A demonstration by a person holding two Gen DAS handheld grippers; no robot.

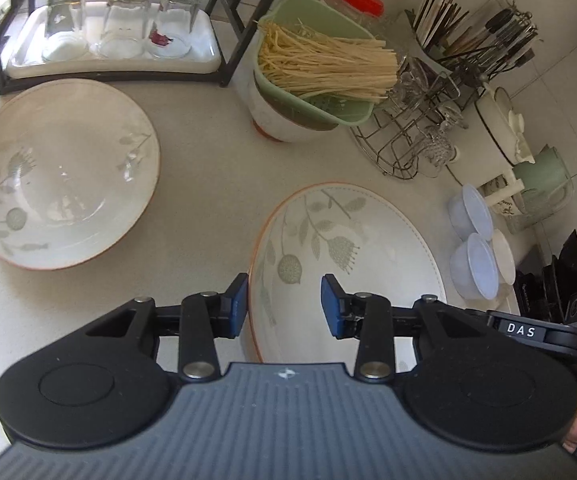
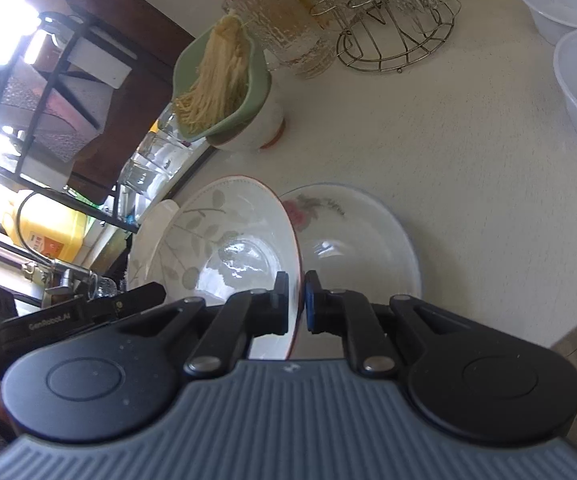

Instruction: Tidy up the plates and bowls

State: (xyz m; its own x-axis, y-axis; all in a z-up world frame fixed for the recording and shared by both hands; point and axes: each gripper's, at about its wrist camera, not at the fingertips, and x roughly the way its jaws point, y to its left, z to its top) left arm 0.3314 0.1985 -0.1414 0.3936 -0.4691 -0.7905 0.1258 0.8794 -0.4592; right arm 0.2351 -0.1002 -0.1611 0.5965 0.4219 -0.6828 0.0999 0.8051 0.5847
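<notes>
The right gripper (image 2: 297,300) is clamped on the rim of a leaf-patterned plate (image 2: 224,240), holding it tilted above a rose-patterned plate (image 2: 360,240) on the surface (image 2: 448,140). The left gripper (image 1: 283,304) stands partly open with that same plate's rim between its pads, not touching. A matching plate (image 1: 64,172) lies flat left of the held one.

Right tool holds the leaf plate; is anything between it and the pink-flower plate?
Nothing visible. The leaf plate, clamped by the right tool, overlaps the pink-flower plate, whose visible surface is bare; the rest is hidden.
</notes>
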